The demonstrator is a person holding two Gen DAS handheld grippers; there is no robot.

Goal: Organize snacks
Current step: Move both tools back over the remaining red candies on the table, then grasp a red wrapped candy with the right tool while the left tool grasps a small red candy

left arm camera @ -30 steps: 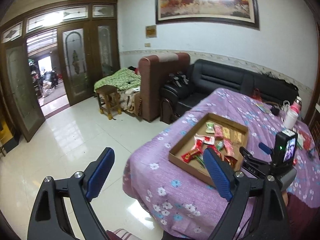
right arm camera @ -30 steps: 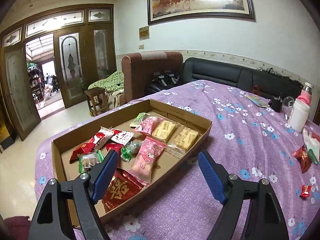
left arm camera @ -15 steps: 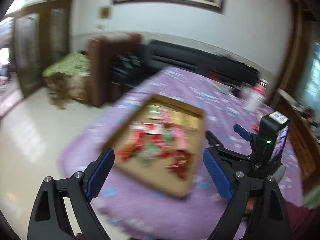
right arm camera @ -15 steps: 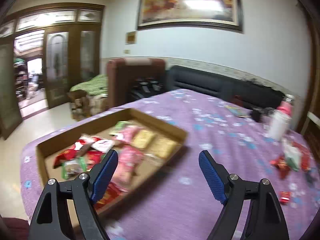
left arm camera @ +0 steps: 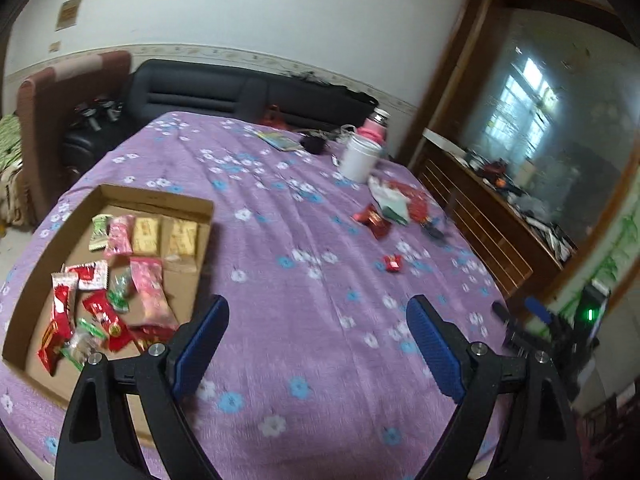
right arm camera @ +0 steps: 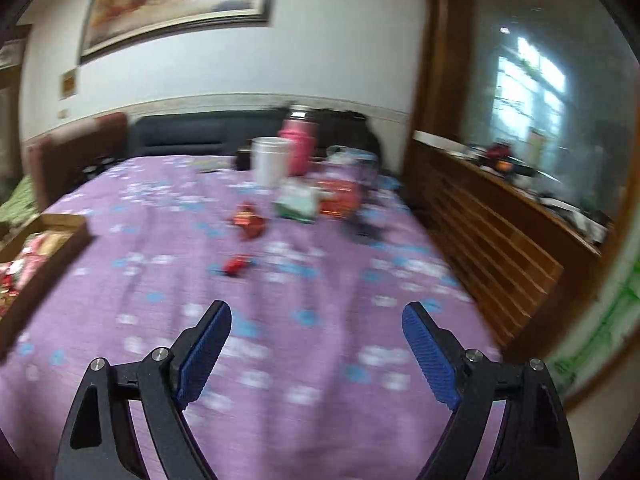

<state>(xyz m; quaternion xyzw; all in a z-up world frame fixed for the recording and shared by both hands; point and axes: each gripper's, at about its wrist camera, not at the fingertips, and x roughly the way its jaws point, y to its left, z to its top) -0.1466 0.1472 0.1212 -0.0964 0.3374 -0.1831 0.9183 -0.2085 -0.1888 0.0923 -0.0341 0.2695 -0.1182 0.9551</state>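
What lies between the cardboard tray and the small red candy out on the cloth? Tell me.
Nothing but bare purple flowered tablecloth. The left wrist view shows it best: the cardboard tray sits at left and the small red candy lies alone at right.

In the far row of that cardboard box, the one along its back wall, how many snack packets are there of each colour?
Green-and-white packet: 1
Pink packet: 1
Yellow packets: 2
Total: 4
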